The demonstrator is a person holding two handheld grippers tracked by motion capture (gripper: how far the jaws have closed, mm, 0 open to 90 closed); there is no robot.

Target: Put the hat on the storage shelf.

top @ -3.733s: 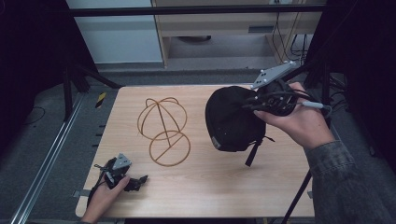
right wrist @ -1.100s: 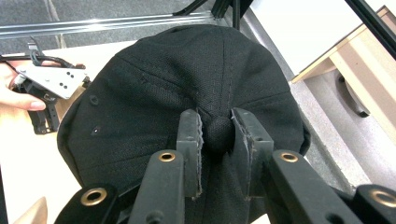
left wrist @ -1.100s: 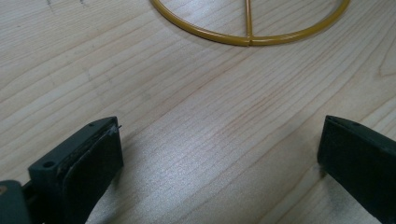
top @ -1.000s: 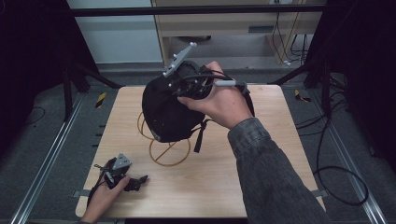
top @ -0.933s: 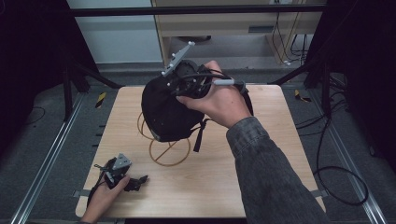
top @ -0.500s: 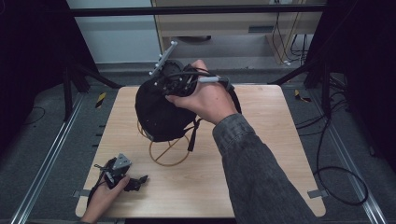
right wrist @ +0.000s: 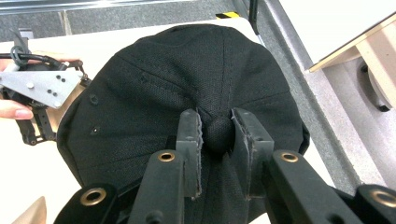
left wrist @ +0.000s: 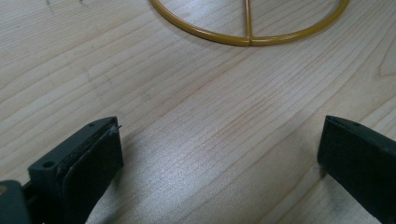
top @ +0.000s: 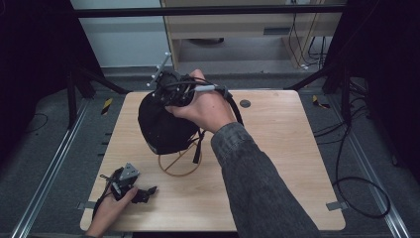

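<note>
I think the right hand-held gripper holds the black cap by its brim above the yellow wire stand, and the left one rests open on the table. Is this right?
Not quite. The right hand-held gripper holds the black cap by the button on top of its crown, not by the brim; the right gripper view shows this. The rest is correct: the cap is above the yellow wire stand, and the left hand-held gripper rests open on the table.

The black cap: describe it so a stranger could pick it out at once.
On the wooden table, look left of centre, above the yellow wire stand. The black cap hangs there, pinched by its top button in the right gripper. It is the sole dark fabric dome there.
</note>
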